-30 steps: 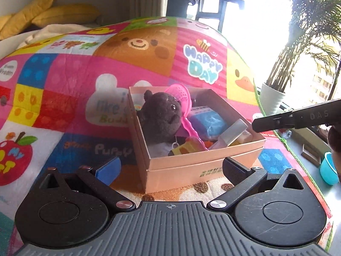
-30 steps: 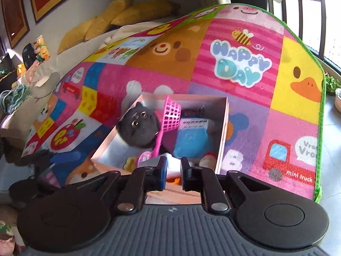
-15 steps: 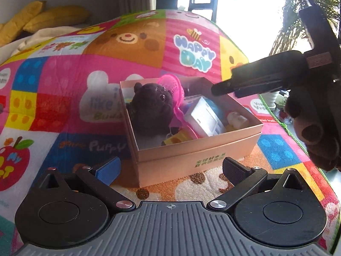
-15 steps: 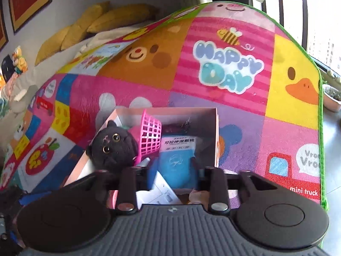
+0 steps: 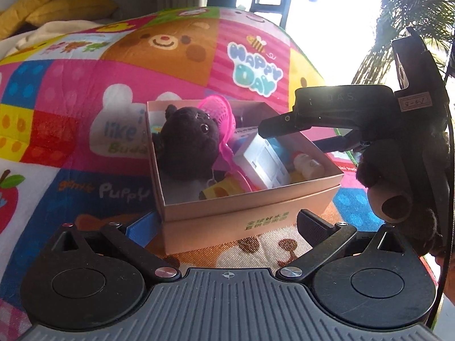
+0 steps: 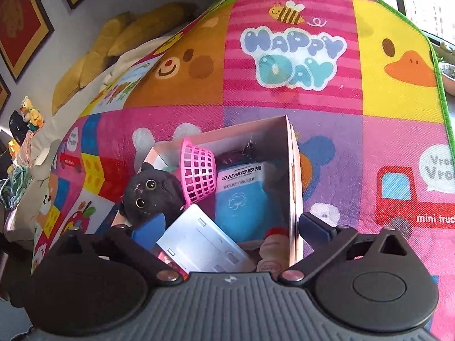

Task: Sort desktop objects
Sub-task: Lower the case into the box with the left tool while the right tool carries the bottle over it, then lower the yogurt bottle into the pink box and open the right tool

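A pink cardboard box [image 5: 256, 207] stands on the play mat. It holds a black plush cat [image 5: 190, 145] [image 6: 150, 193], a pink mesh basket [image 5: 219, 110] [image 6: 199, 176], a blue packet [image 6: 241, 199], a small bottle [image 5: 308, 166] and a white flat box [image 5: 264, 162] [image 6: 199, 244]. My right gripper [image 6: 231, 226] [image 5: 287, 137] hangs over the box's right half. Its jaws are opening, and the white flat box lies loose below them. My left gripper [image 5: 227, 224] is open at the box's near corner, one finger on each side.
The colourful play mat [image 6: 298, 56] spreads all around the box, with its green edge [image 6: 443, 99] at the right. Yellow cushions [image 5: 65, 8] lie at the back left. A potted plant [image 5: 412, 28] stands by the bright window. A gloved hand [image 5: 398, 187] holds the right gripper.
My right gripper came lower over the box and its jaws went from shut to wide apart. The white flat box left them and now lies in the cardboard box. The left gripper stayed put.
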Available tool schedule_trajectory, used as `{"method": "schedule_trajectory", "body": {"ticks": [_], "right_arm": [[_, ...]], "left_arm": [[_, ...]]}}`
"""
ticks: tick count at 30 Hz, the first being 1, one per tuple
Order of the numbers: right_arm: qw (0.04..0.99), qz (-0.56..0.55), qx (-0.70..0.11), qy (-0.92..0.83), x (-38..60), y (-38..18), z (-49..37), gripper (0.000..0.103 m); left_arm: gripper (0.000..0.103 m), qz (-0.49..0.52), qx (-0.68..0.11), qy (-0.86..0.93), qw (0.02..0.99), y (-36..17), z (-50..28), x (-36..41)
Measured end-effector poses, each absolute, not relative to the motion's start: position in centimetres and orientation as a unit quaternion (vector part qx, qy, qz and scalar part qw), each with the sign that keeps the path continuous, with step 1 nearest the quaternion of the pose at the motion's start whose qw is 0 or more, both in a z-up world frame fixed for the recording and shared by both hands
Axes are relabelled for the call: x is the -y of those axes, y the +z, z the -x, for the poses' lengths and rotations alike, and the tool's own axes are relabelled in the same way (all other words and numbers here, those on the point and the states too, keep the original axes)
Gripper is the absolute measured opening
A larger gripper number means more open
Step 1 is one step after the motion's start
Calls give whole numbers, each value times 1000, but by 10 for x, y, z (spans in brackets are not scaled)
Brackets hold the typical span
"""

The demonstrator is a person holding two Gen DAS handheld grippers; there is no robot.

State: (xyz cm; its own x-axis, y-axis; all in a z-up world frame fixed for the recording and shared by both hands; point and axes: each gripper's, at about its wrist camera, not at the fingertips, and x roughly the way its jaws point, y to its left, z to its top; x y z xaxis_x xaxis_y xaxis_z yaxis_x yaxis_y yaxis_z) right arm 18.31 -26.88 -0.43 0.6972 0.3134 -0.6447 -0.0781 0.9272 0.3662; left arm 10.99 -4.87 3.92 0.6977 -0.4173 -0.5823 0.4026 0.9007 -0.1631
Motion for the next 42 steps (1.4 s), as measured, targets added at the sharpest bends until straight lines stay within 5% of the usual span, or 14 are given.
{"method": "schedule_trajectory", "body": {"ticks": [22,27,29,32,42], "right_arm": [[923,-62,-333,184,172,14,-200,102],[928,-8,-344,147,143,18,-219,68],[928,10,-343,143,132,17,-223,35],[929,4,-337,151,123,21,-227,17],[915,26,-380,130,97,14,-272,12]], "left_arm": [[103,16,-302,-116,946,39,-112,-14],[103,16,-310,-126,942,40,-106,-17],[103,11,-312,-113,943,40,-102,-17],[103,-2,-312,-84,946,37,-100,-16],[103,47,-309,-60,948,39,-91,-46]]}}
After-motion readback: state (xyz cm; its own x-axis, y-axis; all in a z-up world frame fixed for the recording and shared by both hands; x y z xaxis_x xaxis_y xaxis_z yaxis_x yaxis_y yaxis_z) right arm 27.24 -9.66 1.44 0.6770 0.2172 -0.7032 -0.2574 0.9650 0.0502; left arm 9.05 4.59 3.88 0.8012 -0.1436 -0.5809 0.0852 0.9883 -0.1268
